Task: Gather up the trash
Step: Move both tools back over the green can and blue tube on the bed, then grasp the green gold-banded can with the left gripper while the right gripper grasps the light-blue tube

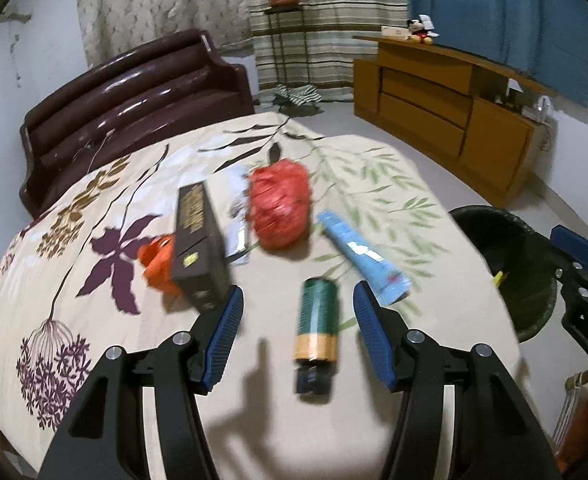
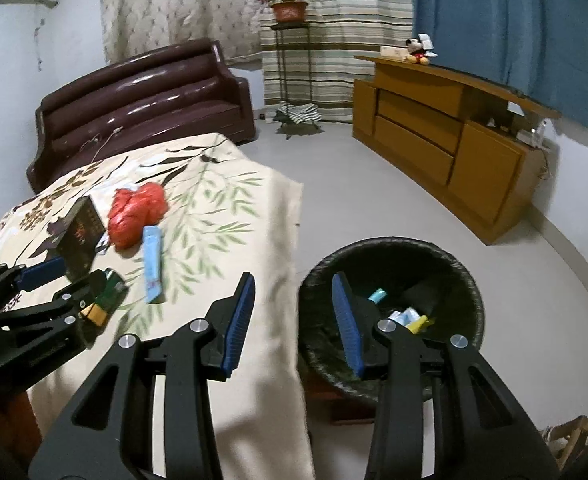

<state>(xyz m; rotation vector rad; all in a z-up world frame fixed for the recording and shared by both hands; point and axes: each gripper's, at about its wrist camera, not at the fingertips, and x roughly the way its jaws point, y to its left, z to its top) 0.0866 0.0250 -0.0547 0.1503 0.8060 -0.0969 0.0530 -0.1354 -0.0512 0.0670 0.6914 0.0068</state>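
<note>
So the left hand-held gripper (image 1: 298, 328) hangs over the tabletop (image 1: 334, 420) with its jaws spread and nothing in them; the green tube (image 1: 316, 320) with the black cap lies right below, between the blue pads but not touched. Near it are a light blue tube (image 1: 364, 258), a red bag (image 1: 280, 208) and a dark box (image 1: 198, 244). The right hand-held gripper (image 2: 292, 320) is released and empty too, at the tabletop's edge beside the black bin (image 2: 390, 316), which already has a few scraps inside.

From the green tube (image 1: 316, 322), the dark box (image 1: 200, 240) crowds ten o'clock, the blue tube (image 1: 364, 256) one o'clock; six o'clock is bare cloth. The bin (image 2: 390, 320) mouth gapes unobstructed.
</note>
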